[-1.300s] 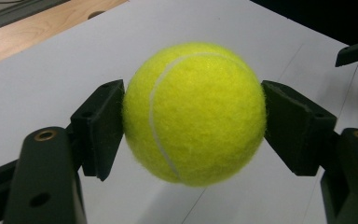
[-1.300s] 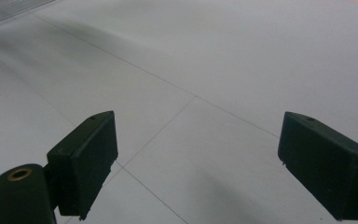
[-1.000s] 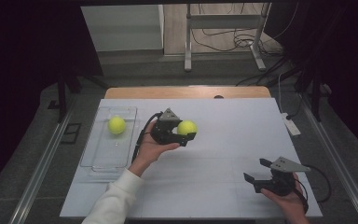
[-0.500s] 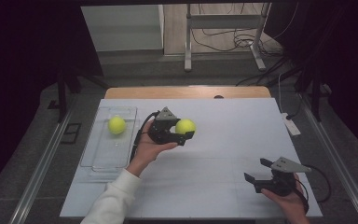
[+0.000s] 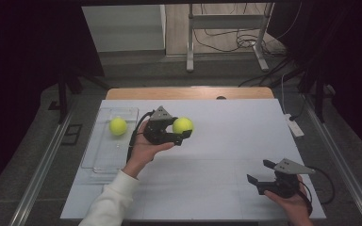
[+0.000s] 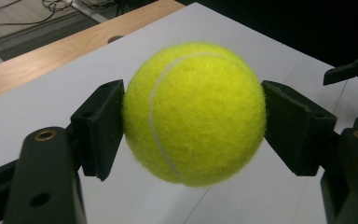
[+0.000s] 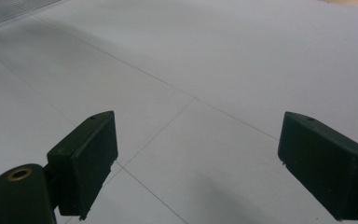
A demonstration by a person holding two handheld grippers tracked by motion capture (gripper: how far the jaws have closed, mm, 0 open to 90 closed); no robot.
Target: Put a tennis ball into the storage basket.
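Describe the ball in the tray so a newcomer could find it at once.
Start at the white table and go to the clear tray along its left edge. The ball in the tray lies loose at the far end. The other ball is just as yellow, but it is clamped in the left tongs right of the tray.

A yellow-green tennis ball (image 6: 195, 112) with a white seam sits between black tool (image 6: 193, 126) pads above a white table (image 5: 226, 141).
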